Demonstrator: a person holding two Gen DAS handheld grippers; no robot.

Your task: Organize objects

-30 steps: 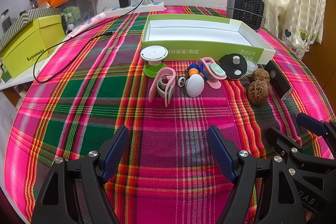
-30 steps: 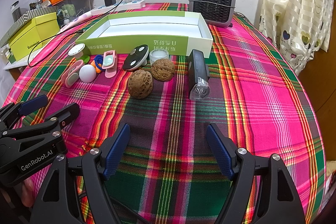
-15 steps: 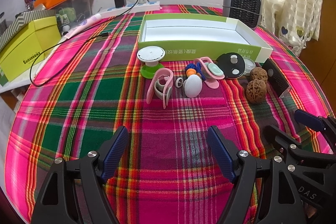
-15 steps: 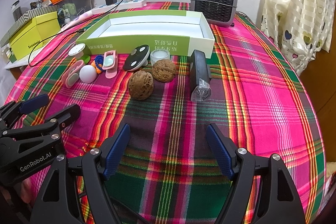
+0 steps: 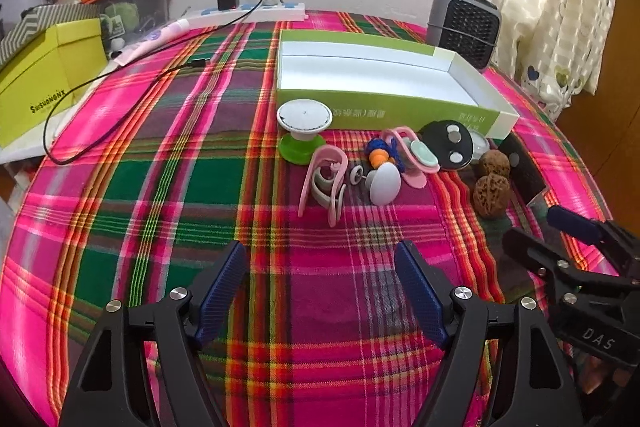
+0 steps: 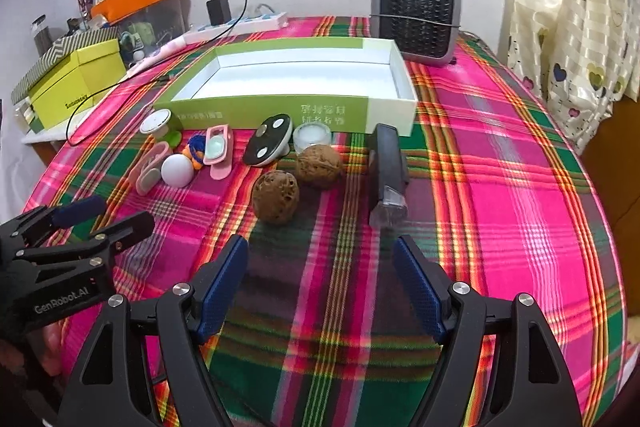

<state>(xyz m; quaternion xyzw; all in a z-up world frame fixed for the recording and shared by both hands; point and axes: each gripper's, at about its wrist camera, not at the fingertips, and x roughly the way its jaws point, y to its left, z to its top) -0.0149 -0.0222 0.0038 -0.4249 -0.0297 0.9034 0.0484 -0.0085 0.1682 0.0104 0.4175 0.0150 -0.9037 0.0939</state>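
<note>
Both grippers, left (image 5: 320, 291) and right (image 6: 320, 281), eased slightly nearer; fingers spread, empty. Box (image 6: 360, 107) unfilled; sorting not begun.

The table (image 6: 500, 187) is covered in a plaid of magenta, green and purple, crossed by orange and yellow lines. The open box (image 6: 280, 107) is shown lime green outside and white inside — pale lettering is printed on its front wall. Two walnuts (image 6: 276, 197) are seen in wrinkled brown, an egg-shaped piece (image 5: 385, 183) in white, a clip (image 5: 324, 179) in pale pink. Black frames and blue ribbed pads are carried by the left tool (image 5: 320, 291) and the right tool (image 6: 320, 287). The curtain (image 6: 576, 27) is cream, checked — scattered with small hearts.
</note>
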